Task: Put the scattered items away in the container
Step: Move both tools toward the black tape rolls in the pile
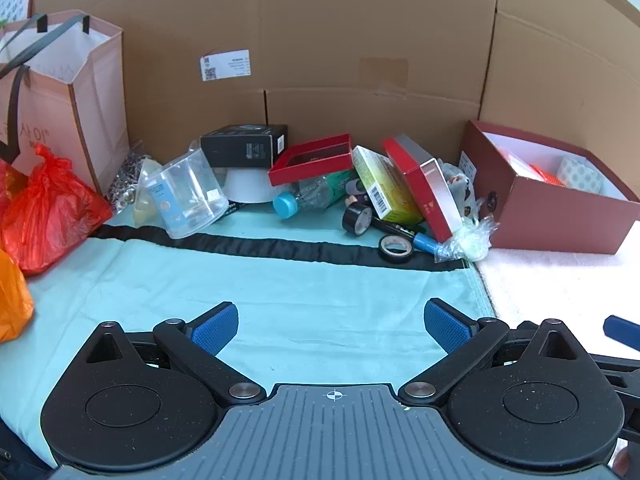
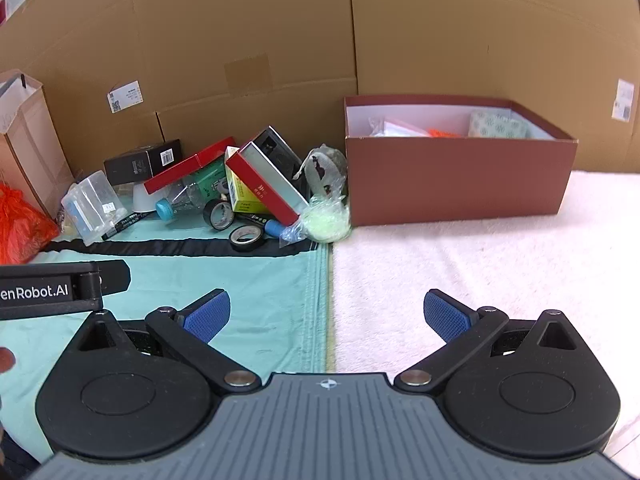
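The left gripper [image 1: 331, 326] is held with its blue textured pads [image 1: 212, 330] spread wide, nothing between them, above a smooth mint cloth [image 1: 280, 300]. The right gripper [image 2: 326, 318] is likewise spread wide and empty, straddling the seam where the cloth meets a fluffy white towel [image 2: 480, 264].

Only the left view shows the pink paper bag [image 1: 76, 92] fully; only the right view shows the whole maroon cardboard box [image 2: 460, 180], open-topped, with items inside.

Left of that box, the scattered pile is seen against the cardboard wall [image 2: 240, 40]: two black tape rolls [image 2: 245, 237], a red rectangular box [image 2: 262, 182] tilted, a clear plastic bottle [image 2: 180, 200] lying down, and a crinkled green wrapped bundle [image 2: 325, 219] just beside the box.
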A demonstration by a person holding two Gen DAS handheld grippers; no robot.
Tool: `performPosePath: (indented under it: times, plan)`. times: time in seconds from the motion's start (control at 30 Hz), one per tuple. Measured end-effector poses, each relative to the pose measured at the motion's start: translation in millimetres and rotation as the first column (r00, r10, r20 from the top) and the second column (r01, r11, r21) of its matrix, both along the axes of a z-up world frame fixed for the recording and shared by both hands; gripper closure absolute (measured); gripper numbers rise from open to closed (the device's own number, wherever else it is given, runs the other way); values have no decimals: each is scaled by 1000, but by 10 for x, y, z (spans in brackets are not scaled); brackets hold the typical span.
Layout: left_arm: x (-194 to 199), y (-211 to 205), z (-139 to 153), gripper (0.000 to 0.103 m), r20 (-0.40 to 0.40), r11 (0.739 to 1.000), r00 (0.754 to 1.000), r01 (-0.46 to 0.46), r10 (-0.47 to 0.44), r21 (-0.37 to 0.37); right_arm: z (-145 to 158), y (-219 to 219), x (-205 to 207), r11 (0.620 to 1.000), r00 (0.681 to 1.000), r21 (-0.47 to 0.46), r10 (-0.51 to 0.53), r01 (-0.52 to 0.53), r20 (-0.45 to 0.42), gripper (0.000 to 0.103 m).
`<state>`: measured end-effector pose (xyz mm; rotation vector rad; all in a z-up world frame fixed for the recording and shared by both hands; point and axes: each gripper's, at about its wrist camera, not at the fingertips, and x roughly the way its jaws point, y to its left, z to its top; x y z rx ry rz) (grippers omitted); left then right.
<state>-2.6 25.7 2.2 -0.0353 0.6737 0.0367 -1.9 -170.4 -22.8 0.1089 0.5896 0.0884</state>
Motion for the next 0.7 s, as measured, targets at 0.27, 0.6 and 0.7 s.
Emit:
performPosePath:
  times: [0.27,0.6,0.7]
  plan:
    - [15,75,-13,0,-10,1000,1000,-20,20,-2,9,28,12,999,1000,46,14,-13,-28,0]
    - [59,103,-68,0,-26,1000,999,-27,27,1,-3,41,74,997,998,68,42,-39,-50,0]
    - [80,114,-83,0,-31,1000,999,-31,31,2,-6,73,88,997,997,44,65,-63,-47,0]
